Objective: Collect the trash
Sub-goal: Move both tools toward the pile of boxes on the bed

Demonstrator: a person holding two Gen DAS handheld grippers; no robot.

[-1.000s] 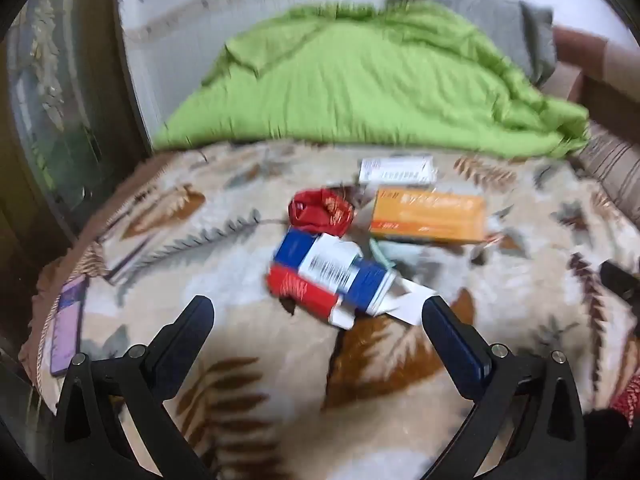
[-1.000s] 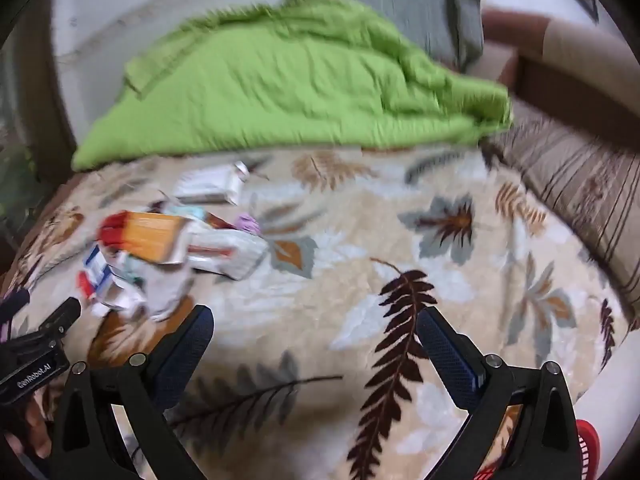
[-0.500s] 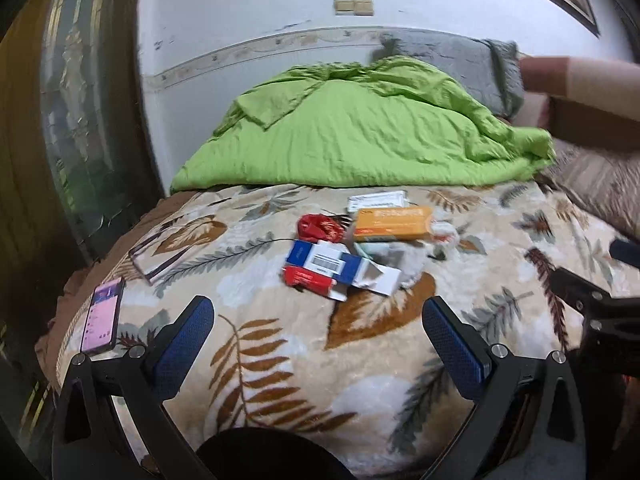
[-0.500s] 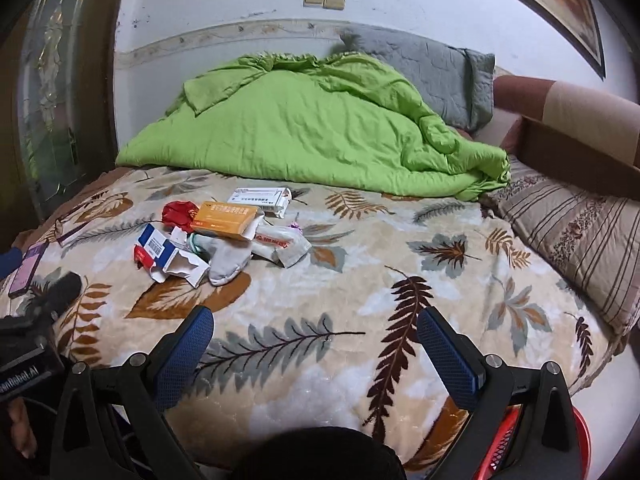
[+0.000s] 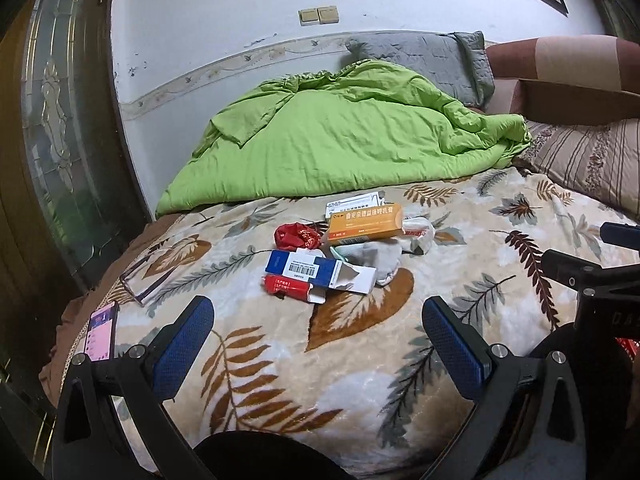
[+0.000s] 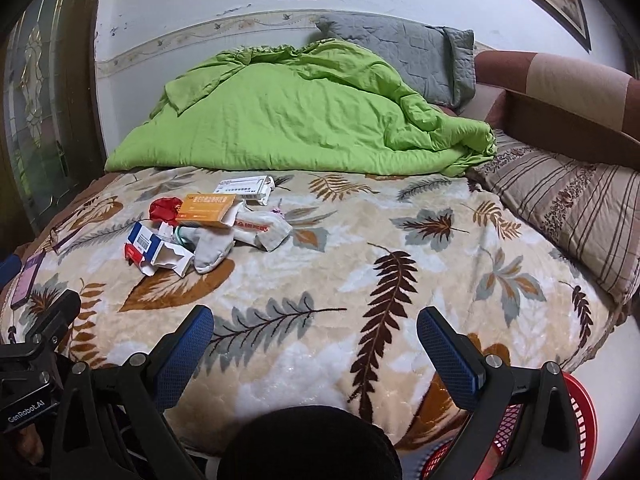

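- Two grippers held low over the near edge of the bed: left gripper and right gripper, each with blue-padded fingers spread wide and nothing between them.
- Spread over the bed, a leaf-patterned blanket; heaped at the far side against the wall, a green quilt, with a grey pillow behind it and a striped pillow to the right.
- Gathered in one loose pile of trash on the blanket, left of centre and well ahead of both grippers:
- an orange box at the back, with a white box just behind it;
- a crumpled red wrapper just left of the orange box;
- a blue and white carton, torn open at its right end, lying over a small red box;
- a pale sock touching the carton's right side;
- a white packet with red print beside the sock, right of the orange box.
- Apart from the pile, at the blanket's left edge, a phone with its screen lit.
- Low at the right of the right wrist view, beside the bed, a red basket, partly hidden by the gripper's frame.
- Seen at the right rim of the left wrist view, part of the right gripper's black body.
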